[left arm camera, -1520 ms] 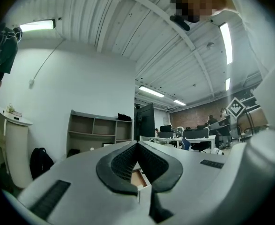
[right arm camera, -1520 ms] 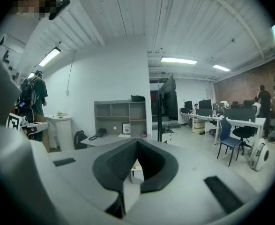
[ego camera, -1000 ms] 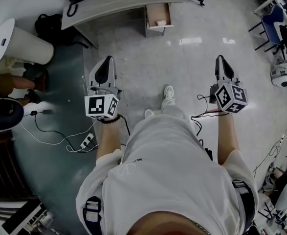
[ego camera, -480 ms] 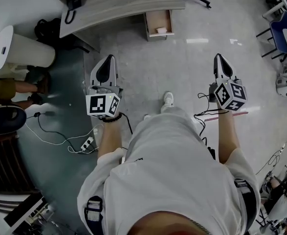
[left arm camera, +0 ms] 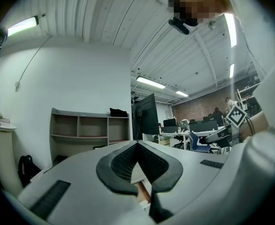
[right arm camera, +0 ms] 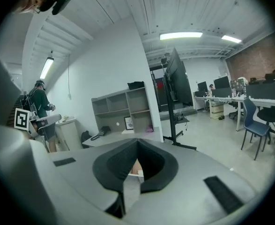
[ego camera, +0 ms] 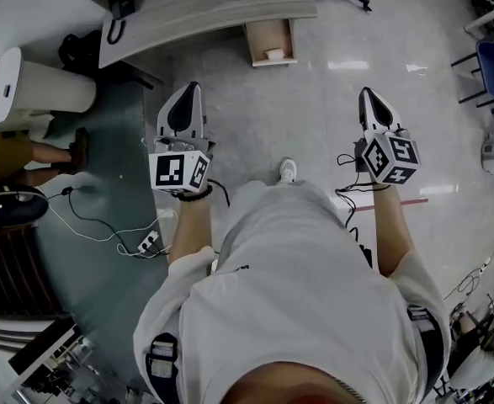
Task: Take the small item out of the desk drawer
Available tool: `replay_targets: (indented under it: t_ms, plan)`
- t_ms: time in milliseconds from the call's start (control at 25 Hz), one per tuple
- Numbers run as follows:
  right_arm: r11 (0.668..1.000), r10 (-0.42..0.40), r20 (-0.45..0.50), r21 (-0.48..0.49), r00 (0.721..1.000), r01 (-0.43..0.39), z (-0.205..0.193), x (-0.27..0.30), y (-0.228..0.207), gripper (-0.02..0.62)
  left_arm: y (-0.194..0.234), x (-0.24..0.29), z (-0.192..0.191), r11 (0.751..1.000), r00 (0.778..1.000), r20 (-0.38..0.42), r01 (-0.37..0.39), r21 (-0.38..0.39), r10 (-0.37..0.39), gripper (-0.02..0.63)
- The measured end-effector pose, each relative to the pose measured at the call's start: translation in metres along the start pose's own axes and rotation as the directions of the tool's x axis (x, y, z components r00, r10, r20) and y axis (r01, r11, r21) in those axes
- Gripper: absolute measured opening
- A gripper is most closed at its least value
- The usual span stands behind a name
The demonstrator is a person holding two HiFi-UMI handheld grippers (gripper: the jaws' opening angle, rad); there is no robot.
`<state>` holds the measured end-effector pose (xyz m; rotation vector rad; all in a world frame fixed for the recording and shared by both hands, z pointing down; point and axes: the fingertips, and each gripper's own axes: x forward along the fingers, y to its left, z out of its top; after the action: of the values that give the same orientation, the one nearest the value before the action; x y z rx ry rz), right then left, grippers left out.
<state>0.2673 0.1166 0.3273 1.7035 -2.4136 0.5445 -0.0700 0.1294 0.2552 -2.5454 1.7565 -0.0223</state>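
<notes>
Drawer (ego camera: 268, 35) open ahead, small item (ego camera: 274, 54) inside, left gripper (ego camera: 188, 89) and right gripper (ego camera: 367, 95) closed, empty

Bright w/ ceiling tubes (right arm camera: 181, 35), floor (ego camera: 347, 65) glare, fisheye warp at edges.

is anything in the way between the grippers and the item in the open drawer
Nothing visible. Only floor lies between the left gripper, the right gripper and the open drawer, where the item sits uncovered. Both grippers' jaws are shut with nothing in them.
</notes>
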Motion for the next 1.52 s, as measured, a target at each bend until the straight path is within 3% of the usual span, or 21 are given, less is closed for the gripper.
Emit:
replay_targets:
  t_ms: [400, 600, 880, 1360, 1520]
  plan:
    - [0.999, 0.035, -0.034, 0.011, 0.999, -0.035, -0.006, 0.034, -0.006, 0.002, 0.012, 0.022, -0.013, 1.0, 1.0, -0.013, -0.023, -0.013, 0.023, -0.002]
    - [1.0, 0.019, -0.033, 0.024, 0.999, -0.018, -0.004, 0.057, -0.014, 0.002, 0.023, 0.051, -0.013, 1.0, 1.0, 0.004, 0.0, -0.012, 0.0, -0.002]
    - [1.0, 0.012, -0.101, 0.024, 0.995, -0.009, -0.012, 0.122, -0.012, 0.001, 0.06, 0.107, -0.026, 0.999, 1.0, 0.005, 0.023, -0.028, -0.023, -0.002]
    - [1.0, 0.016, -0.16, 0.024, 0.987, -0.012, -0.01, 0.265, 0.022, 0.002, 0.138, 0.21, -0.104, 0.988, 0.992, -0.06, 0.106, -0.113, -0.113, -0.002]
    - [1.0, 0.003, -0.172, 0.012, 0.985, 0.0, -0.009, 0.294, 0.03, 0.002, 0.143, 0.236, -0.133, 0.977, 0.982, -0.086, 0.156, -0.143, -0.169, -0.002]
